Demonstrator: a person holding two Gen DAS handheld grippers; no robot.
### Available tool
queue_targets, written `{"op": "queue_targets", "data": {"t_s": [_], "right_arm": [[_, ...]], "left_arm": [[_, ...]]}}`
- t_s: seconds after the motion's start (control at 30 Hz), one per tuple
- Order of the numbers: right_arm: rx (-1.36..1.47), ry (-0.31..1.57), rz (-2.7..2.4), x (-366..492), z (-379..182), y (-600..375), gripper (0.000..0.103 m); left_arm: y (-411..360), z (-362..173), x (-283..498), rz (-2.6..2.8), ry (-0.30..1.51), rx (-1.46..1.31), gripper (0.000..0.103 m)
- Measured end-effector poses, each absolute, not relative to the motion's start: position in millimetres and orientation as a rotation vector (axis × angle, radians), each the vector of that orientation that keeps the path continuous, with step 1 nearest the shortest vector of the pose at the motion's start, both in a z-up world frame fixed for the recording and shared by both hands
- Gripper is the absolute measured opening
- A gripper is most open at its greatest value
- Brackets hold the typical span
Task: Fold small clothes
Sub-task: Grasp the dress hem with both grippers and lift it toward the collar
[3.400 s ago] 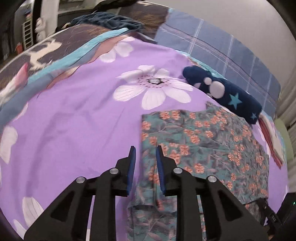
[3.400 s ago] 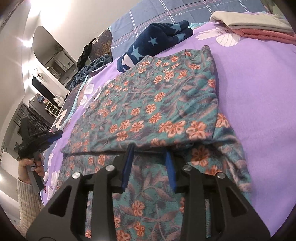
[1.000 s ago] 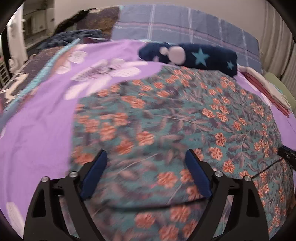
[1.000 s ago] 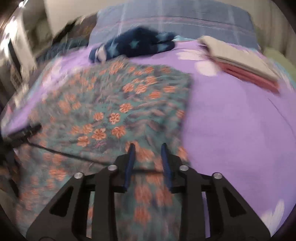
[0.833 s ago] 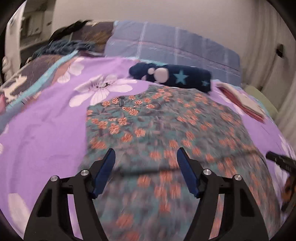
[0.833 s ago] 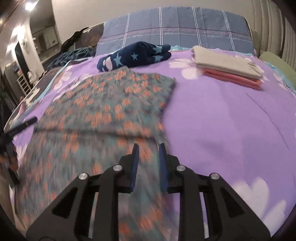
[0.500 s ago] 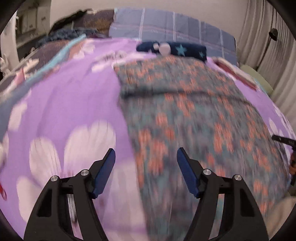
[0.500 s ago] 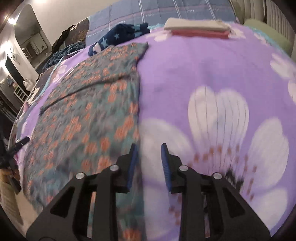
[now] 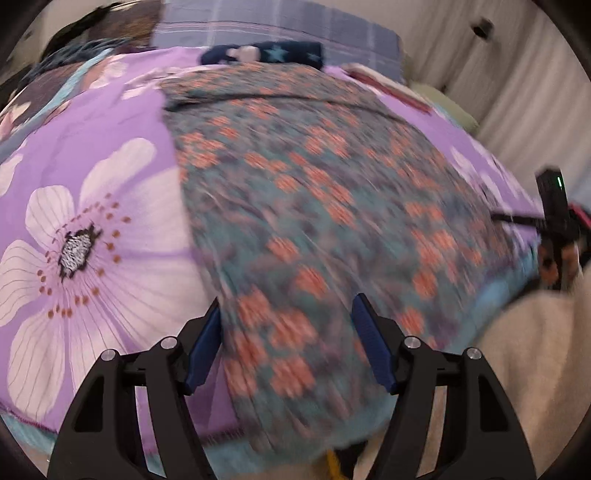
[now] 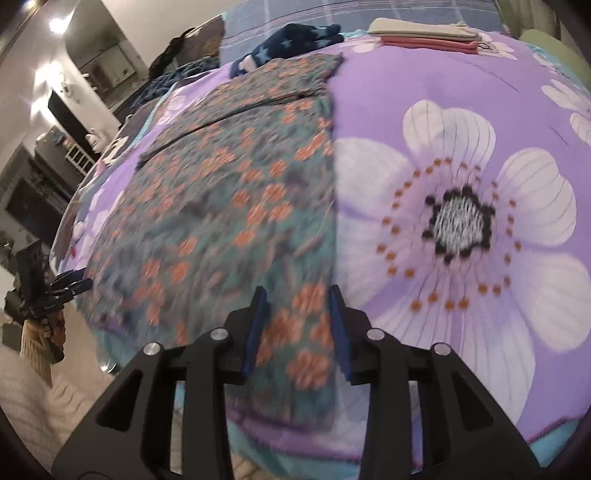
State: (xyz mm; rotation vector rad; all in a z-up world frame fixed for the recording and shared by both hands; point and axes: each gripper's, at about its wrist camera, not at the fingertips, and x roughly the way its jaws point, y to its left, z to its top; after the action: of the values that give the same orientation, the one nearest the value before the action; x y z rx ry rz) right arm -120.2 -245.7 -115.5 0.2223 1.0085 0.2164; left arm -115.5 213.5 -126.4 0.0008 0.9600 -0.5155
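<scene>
Fingers (image 10: 260,325) opening over floral garment (image 10: 229,206) | both grippers angled downward

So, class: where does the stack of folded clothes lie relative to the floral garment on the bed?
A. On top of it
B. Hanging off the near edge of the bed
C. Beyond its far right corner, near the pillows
C: the right wrist view shows the folded stack lying apart from the floral garment, past its far right corner.

Both wrist views look steeply down, close over the bed's (image 9: 92,155) near edge, facing the headboard; both share the floral garment (image 9: 314,192) (image 10: 229,206).
</scene>
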Motion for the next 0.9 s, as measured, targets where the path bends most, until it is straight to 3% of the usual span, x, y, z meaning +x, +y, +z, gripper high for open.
{"op": "queue_targets", "data": {"t_s": [0.23,0.27,0.33,0.43,0.7,0.73,0.77,0.8,0.83,0.9], "right_arm": [[0.342,0.979,0.261,-113,-121,-251,0.042],[0.348,0.982,0.258,-113,-120,-252,0.039],[0.348,0.989,0.265,-119,-118,-256,0.037],[0.385,0.997,0.277,-125,-120,-265,0.033],[0.475,0.989,0.356,-84,-129,-260,0.033],[0.473,0.988,0.356,-79,-128,-258,0.029],[0.468,0.988,0.344,-72,-126,-256,0.015],[0.476,0.988,0.339,-68,-124,-256,0.006],[0.499,0.977,0.344,-65,-120,-257,0.006],[0.545,0.906,0.374,-64,-102,-260,0.005]], "left_arm": [[199,-126,-97,-0.545,0.952,0.004,0.07],[199,-125,-97,-0.54,0.958,0.015,0.068],[201,-125,-101,-0.532,0.965,0.038,0.055],[215,-126,-100,-0.541,0.975,-0.035,0.048],[203,-127,-74,-0.535,0.919,-0.071,0.046],[203,-127,-68,-0.531,0.909,-0.098,0.038],[204,-126,-64,-0.517,0.901,-0.12,0.03],[207,-124,-60,-0.494,0.894,-0.138,0.01],[211,-119,-56,-0.492,0.883,-0.176,0.004],[215,-106,-56,-0.502,0.832,-0.225,0.004]]}}
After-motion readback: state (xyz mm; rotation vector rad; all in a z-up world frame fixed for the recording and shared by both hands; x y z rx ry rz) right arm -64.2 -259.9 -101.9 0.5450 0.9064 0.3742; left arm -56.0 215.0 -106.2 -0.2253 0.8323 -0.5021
